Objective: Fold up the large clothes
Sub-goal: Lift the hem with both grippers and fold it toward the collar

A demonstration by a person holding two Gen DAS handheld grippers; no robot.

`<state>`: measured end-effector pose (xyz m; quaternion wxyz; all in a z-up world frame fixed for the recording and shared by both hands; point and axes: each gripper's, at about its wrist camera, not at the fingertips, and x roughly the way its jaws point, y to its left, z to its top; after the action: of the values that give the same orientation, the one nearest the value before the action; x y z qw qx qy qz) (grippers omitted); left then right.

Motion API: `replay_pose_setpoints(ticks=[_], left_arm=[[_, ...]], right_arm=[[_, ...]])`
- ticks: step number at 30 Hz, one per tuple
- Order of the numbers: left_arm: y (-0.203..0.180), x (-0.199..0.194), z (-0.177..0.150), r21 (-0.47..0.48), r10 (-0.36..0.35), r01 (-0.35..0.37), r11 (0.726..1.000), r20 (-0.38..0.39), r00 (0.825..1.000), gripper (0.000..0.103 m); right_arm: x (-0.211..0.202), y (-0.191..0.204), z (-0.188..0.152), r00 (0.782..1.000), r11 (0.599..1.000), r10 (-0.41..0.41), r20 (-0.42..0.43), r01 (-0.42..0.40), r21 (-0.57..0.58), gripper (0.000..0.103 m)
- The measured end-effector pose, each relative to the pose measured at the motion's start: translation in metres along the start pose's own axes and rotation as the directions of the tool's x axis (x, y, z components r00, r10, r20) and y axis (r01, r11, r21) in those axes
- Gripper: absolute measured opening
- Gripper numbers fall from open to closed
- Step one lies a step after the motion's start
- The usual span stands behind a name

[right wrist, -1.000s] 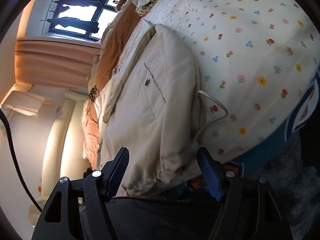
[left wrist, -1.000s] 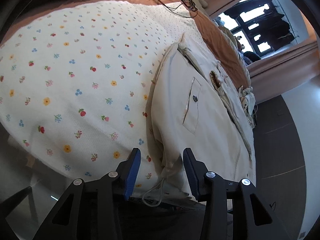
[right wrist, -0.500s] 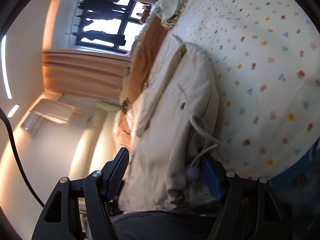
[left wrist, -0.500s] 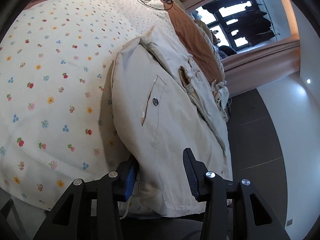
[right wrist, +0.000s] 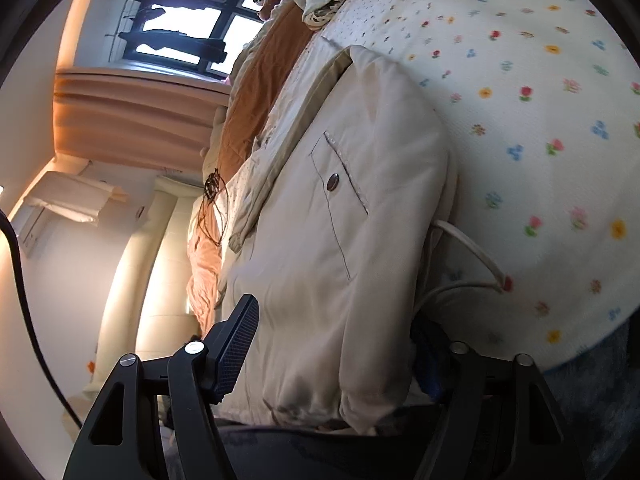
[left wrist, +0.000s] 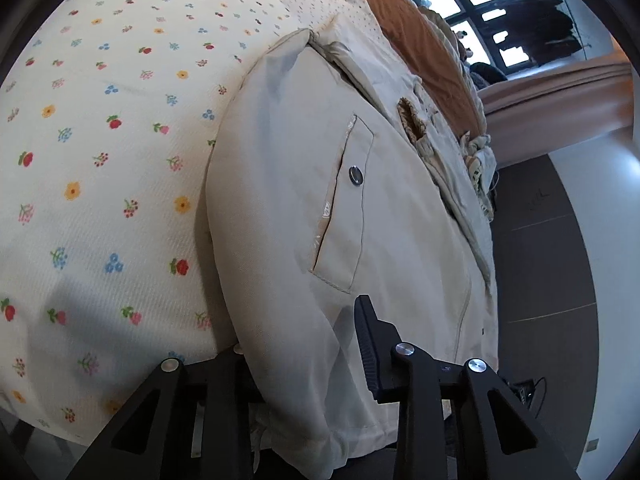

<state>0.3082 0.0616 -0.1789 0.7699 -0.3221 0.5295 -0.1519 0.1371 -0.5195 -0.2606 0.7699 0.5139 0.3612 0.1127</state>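
A beige jacket [left wrist: 304, 184] with snap-button pockets lies on a bed covered by a white floral sheet [left wrist: 100, 128]. My left gripper [left wrist: 304, 344] is open, its jaws straddling the jacket's hem; the left finger is hidden under the cloth. In the right wrist view the same jacket [right wrist: 360, 208] fills the middle. My right gripper [right wrist: 336, 344] is open around the other hem corner, its right finger mostly hidden under fabric. A white drawcord [right wrist: 472, 252] trails from the hem onto the sheet.
An orange-brown blanket [left wrist: 416, 44] and crumpled clothes [left wrist: 476, 156] lie along the far side of the bed. A black cable [right wrist: 210, 196] rests on the bedding. A window [right wrist: 188, 20] with curtains is beyond. Dark floor [left wrist: 540, 264] lies past the bed edge.
Both grippers have moved forward onto the jacket's hem, so the cloth now lies between the jaws of each. The jaws have stayed open.
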Motion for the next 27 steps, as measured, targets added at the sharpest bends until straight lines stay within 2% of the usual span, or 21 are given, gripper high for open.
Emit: replay_pose_setpoints(ticks=[1, 2, 5, 9, 13, 22, 25, 27], left_arm=[[-0.001, -0.001, 0.001, 0.012, 0.021, -0.021, 1.0, 0.002, 1.0, 0.019], [0.001, -0.002, 0.001, 0.011, 0.027, -0.027, 1.0, 0.006, 1.0, 0.012], [0.009, -0.012, -0.001, -0.038, -0.031, 0.032, 0.999, 0.027, 0.999, 0.008], [-0.006, -0.041, 0.0, -0.014, -0.102, 0.104, 0.995, 0.108, 0.989, 0.005], [-0.036, -0.078, 0.003, 0.024, -0.16, 0.158, 0.987, 0.18, 0.97, 0.004], [-0.092, -0.146, -0.012, 0.094, -0.19, 0.172, 0.981, 0.255, 0.948, 0.004], [-0.1, -0.16, -0.019, 0.071, -0.166, 0.153, 0.986, 0.256, 0.952, 0.004], [-0.102, -0.171, -0.025, 0.048, -0.131, 0.123, 0.991, 0.24, 0.962, 0.004]], right_arm=[[0.004, 0.0, 0.001, 1.0, 1.0, -0.018, -0.008, 0.019, 0.009, 0.033], [0.006, -0.001, 0.001, 0.999, 0.999, -0.043, -0.013, 0.043, 0.018, 0.019], [-0.001, -0.002, 0.001, 0.998, 0.997, -0.061, -0.003, 0.061, 0.035, 0.017], [-0.026, 0.017, 0.009, 0.998, 1.0, -0.018, 0.063, 0.019, -0.016, 0.016], [-0.051, 0.053, 0.019, 0.993, 0.997, 0.033, 0.117, -0.025, -0.067, 0.016], [-0.104, 0.108, 0.012, 0.984, 0.988, 0.091, 0.156, -0.069, -0.139, 0.016], [-0.116, 0.122, 0.007, 0.984, 0.985, 0.097, 0.149, -0.073, -0.156, 0.016], [-0.126, 0.129, 0.002, 0.985, 0.984, 0.095, 0.141, -0.072, -0.16, 0.016]])
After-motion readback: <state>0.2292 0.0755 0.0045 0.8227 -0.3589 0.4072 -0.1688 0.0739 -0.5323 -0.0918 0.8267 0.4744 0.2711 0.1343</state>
